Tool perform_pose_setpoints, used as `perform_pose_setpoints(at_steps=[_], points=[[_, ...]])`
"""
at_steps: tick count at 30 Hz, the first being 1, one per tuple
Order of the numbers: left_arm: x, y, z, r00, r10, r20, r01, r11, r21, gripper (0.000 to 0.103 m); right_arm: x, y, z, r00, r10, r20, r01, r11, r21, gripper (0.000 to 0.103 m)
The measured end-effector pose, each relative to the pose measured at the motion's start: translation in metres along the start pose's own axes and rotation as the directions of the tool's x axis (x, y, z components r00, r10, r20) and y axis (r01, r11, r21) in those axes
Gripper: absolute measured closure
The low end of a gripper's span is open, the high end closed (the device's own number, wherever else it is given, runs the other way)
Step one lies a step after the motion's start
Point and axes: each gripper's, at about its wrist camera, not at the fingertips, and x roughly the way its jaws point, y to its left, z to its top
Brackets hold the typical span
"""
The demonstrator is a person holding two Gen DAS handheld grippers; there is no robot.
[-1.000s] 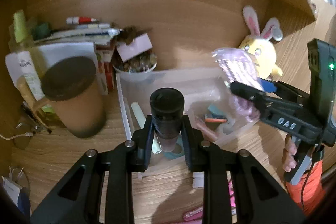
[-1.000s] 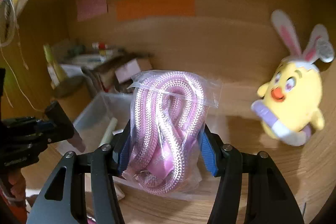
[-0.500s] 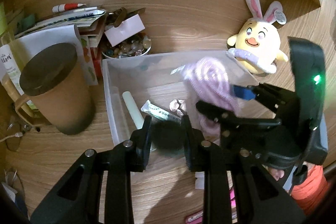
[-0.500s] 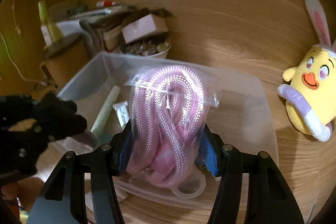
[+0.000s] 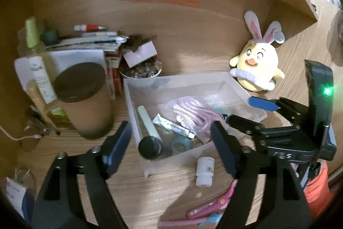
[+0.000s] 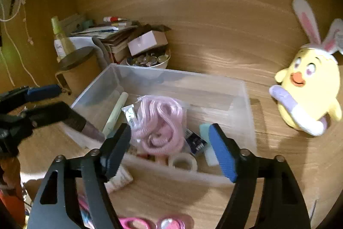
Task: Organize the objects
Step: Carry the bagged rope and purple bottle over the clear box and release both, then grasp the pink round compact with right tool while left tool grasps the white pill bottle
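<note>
The pink rope (image 6: 159, 126) in its clear bag lies inside the clear bin (image 6: 246, 104), just ahead of the right tongs (image 6: 169, 149), whose fingers are spread wide and hold nothing. The dark bottle (image 5: 149, 147) stands in the bin's near corner, straight ahead of the left tongs (image 5: 169, 143), which are also spread and empty. A pale stick (image 5: 148, 121) and a sachet (image 5: 173, 127) lie between bottle and rope. A white vial (image 5: 205, 172) sits on the desk just in front of the bin, near the left tongs' right finger. The brown cup (image 5: 85, 100) stands left of the bin; the chick toy (image 6: 306, 93) stands to its right.
</note>
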Motion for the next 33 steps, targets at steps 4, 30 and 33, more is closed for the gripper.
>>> perform_pose_setpoints(at_steps=[4, 30, 33], points=[[-0.014, -0.006, -0.013, 1.000, 0.010, 0.008, -0.010, 1.000, 0.022, 0.016, -0.024, -0.004, -0.015, 0.999, -0.030, 0.038, 0.031, 0.999, -0.025, 0.024], [0.055, -0.043, -0.067, 0.964, -0.053, -0.261, 0.079, 0.993, 0.091, 0.039, -0.012, -0.015, -0.105, 0.983, 0.042, -0.181, -0.033, 0.998, 0.056, 0.069], [0.067, -0.050, -0.063, 0.957, -0.052, -0.285, 0.087, 0.990, 0.113, 0.044, -0.011, -0.014, -0.105, 0.983, 0.041, -0.180, -0.031, 0.998, 0.058, 0.070]])
